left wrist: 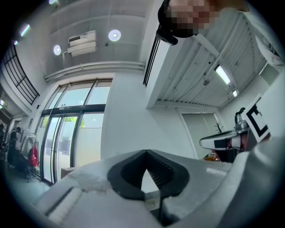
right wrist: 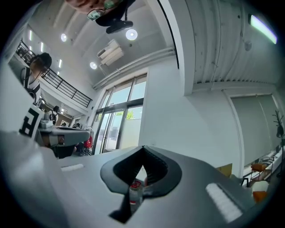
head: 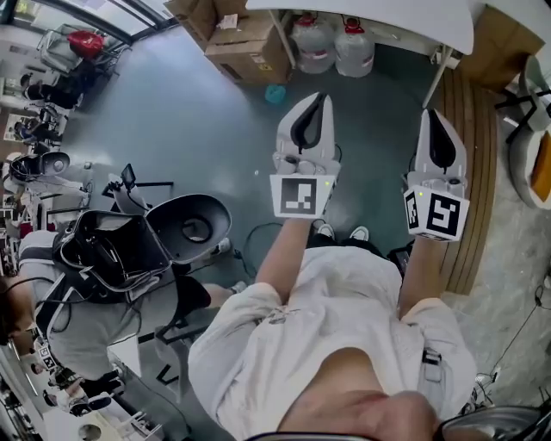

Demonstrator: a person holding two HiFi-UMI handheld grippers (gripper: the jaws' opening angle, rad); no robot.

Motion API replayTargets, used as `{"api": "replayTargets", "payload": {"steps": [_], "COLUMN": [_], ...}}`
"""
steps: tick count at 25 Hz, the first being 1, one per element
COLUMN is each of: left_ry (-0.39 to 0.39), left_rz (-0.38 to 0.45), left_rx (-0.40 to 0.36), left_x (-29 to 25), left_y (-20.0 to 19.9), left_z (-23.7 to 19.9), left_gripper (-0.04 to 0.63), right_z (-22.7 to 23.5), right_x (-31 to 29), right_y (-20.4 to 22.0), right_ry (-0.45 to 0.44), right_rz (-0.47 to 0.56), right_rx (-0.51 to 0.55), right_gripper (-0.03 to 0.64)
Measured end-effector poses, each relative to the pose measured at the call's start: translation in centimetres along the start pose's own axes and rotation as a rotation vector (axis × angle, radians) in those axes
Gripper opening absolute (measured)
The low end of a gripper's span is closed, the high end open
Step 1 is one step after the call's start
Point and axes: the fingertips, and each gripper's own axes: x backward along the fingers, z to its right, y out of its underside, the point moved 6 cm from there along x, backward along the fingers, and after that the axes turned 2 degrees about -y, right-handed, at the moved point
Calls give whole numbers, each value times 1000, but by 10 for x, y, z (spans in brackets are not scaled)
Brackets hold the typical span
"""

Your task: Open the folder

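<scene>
No folder shows in any view. In the head view my left gripper point(head: 322, 97) and my right gripper point(head: 432, 114) are held out side by side in front of my body, above the grey floor. Each has its two white jaws pressed together at the tips, and nothing is between them. The left gripper view looks up at a white wall and a ceiling past my left gripper point(left wrist: 146, 152), shut and empty. The right gripper view shows my right gripper point(right wrist: 143, 148) shut too, with only a distant red-capped bottle point(right wrist: 135, 189) seen through the hollow behind its tips.
Cardboard boxes point(head: 245, 43) and two big water jugs point(head: 333, 45) stand under a white table point(head: 387, 19) ahead. A wooden slatted strip point(head: 475, 146) runs along the right. Another person with a black head rig point(head: 129, 250) stands close at the left.
</scene>
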Motion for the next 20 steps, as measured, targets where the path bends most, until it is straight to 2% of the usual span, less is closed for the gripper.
{"api": "replayTargets", "payload": {"steps": [4, 11, 20], "left_ry": [-25, -48, -44], "left_rz": [-25, -34, -27], "left_rx": [-16, -2, -14], "left_x": [-4, 21, -7], "left_y": [11, 17, 25], "left_z": [5, 21, 9], "left_gripper": [0, 0, 0], "right_z": [12, 14, 19], "right_x": [1, 26, -6], "right_y": [7, 18, 27], "right_ry": [-12, -25, -18], "right_rz": [27, 11, -10], "right_rx": [-62, -62, -51], "right_gripper": [0, 2, 0]}}
